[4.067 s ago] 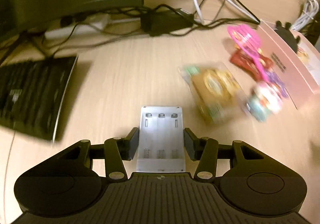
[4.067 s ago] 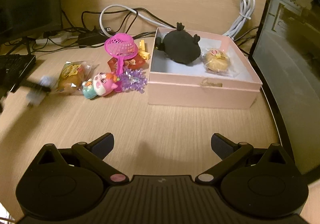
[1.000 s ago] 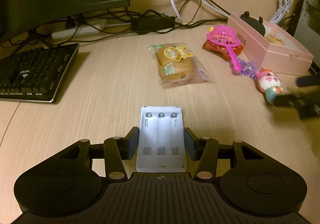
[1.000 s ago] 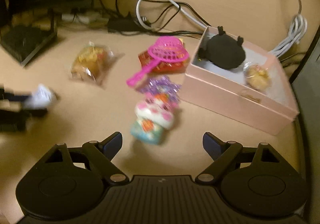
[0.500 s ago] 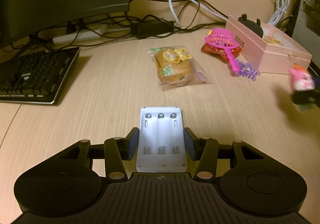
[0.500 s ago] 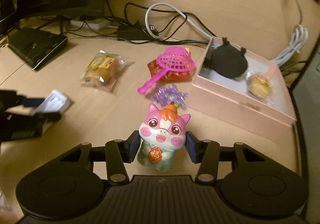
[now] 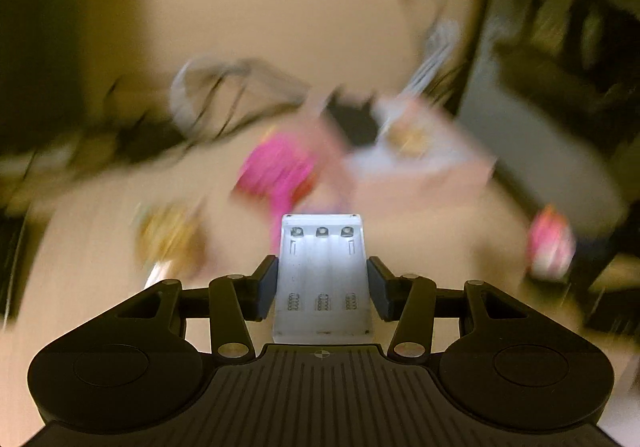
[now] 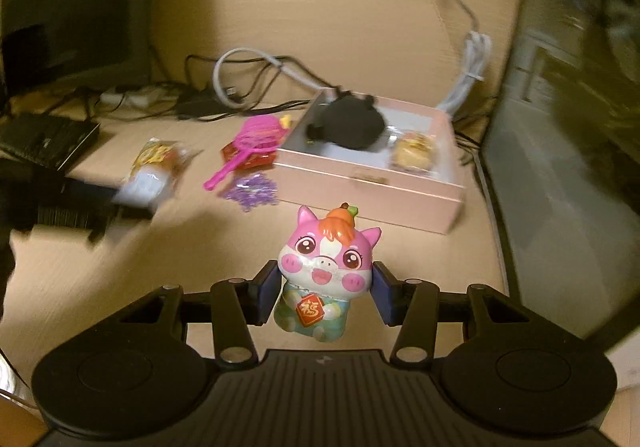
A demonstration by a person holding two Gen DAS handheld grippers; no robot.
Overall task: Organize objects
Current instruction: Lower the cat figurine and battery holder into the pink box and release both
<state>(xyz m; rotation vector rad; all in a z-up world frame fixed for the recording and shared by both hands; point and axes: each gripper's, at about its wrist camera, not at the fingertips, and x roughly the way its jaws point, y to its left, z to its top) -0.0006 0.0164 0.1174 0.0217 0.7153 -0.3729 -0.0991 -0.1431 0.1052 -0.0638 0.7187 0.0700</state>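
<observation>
My left gripper (image 7: 322, 279) is shut on a white three-slot battery holder (image 7: 322, 267), held above the desk; this view is motion-blurred. My right gripper (image 8: 322, 291) is shut on a pink pig-like toy figure (image 8: 324, 267), upright and facing the camera. Just beyond it stands an open pink box (image 8: 360, 187) holding a black plush (image 8: 348, 123) and a wrapped bun (image 8: 414, 149). In the right wrist view the battery holder (image 8: 136, 183) shows blurred at the left. In the left wrist view the toy (image 7: 550, 247) shows blurred at the right and the pink box (image 7: 420, 179) ahead.
On the desk left of the box lie a pink net scoop (image 8: 256, 139), a red packet (image 8: 234, 153), a purple snowflake piece (image 8: 252, 187) and a bagged bread (image 8: 160, 155). A keyboard (image 8: 44, 139) is at the far left, cables at the back, a computer case (image 8: 560, 167) on the right.
My right gripper shut on the toy that lay on the desk and lifted it toward the box. My left gripper, still holding the battery holder, swung up and right toward the box.
</observation>
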